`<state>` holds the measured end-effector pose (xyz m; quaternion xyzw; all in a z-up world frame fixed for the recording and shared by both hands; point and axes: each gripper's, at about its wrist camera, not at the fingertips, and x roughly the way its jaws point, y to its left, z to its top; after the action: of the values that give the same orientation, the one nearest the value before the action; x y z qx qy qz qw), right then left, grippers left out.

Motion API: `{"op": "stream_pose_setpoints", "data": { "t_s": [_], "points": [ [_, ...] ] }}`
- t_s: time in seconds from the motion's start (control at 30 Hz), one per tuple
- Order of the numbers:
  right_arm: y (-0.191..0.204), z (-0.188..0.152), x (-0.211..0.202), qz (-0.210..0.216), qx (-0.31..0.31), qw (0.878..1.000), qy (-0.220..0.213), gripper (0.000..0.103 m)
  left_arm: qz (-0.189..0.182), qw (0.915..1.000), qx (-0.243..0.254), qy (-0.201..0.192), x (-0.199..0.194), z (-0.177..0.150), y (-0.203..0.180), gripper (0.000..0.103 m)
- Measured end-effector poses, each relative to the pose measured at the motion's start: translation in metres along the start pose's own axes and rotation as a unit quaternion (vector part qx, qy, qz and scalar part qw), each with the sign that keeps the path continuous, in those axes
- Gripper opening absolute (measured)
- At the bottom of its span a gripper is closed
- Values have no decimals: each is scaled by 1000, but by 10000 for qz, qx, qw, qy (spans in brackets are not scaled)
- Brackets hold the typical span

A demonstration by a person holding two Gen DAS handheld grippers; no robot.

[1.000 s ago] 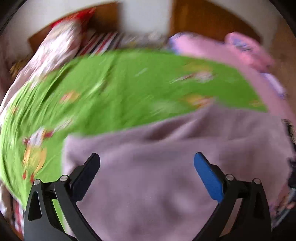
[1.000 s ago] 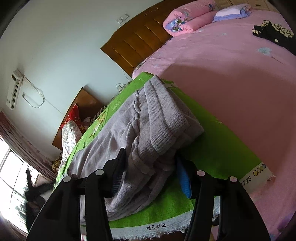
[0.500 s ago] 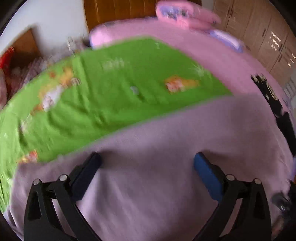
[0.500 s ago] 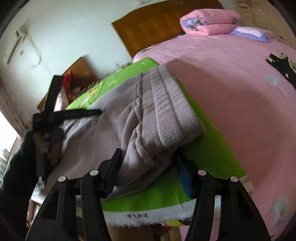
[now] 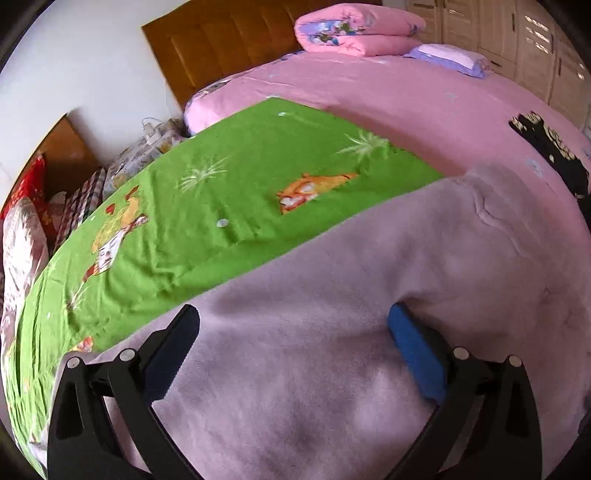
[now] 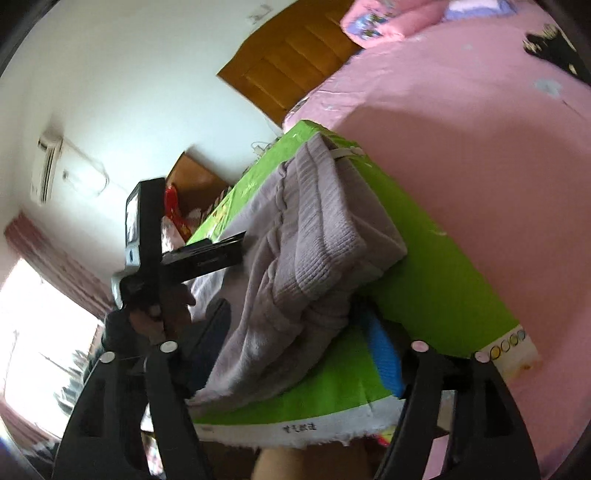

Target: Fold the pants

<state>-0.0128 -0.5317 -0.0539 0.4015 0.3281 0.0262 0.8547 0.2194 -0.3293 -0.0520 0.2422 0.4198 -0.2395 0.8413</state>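
Observation:
Lilac fleece pants (image 5: 332,332) lie on a green cartoon-print cloth (image 5: 221,206) spread along the edge of a pink bed (image 5: 424,107). My left gripper (image 5: 291,321) hovers over the flat fabric with its jaws wide, gripping nothing. In the right wrist view the pants (image 6: 317,236) are bunched, with the ribbed waistband on top. My right gripper (image 6: 295,317) straddles the hanging fold and its jaws are opening, the pads off the fabric. A hand (image 6: 159,314) holds the left gripper (image 6: 236,251) at the pants' far side.
A folded pink quilt (image 5: 354,33) and a lilac pillow (image 5: 450,59) lie at the head of the bed by the wooden headboard (image 5: 221,55). A black garment (image 5: 550,155) lies at the right. Wardrobes (image 5: 535,44) stand behind. The green cloth's frayed edge (image 6: 295,432) hangs over the bed's edge.
The left gripper swept across the pants and now hovers steady over them, showing up in the right wrist view. The right gripper's jaws widened around the bunched fold.

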Motion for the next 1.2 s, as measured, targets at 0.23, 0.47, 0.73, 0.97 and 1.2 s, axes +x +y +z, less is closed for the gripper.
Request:
{"op": "stream_pose_setpoints", "data": {
  "t_s": [0.23, 0.47, 0.73, 0.97, 1.2],
  "points": [
    [11, -6, 5, -389, 77, 9992, -104, 50, -690, 9959, -478, -346, -73, -49, 23, 101],
    [-1, -10, -5, 262, 584, 9968, -486, 41, -342, 9945, -513, -844, -123, -120, 55, 101],
    [93, 9, -16, 719, -295, 9904, -1141, 36, 231, 9841, -1335, -1145, -170, -187, 140, 101],
    [272, -36, 29, 669, -2906, 9511, -800, 36, 239, 9541, -2765, -1123, -186, -262, 241, 101],
    [337, -165, 132, 37, -5161, 8552, 483, 35, -1106, 8812, -4417, -1273, -192, -339, 330, 101]
  ]
}}
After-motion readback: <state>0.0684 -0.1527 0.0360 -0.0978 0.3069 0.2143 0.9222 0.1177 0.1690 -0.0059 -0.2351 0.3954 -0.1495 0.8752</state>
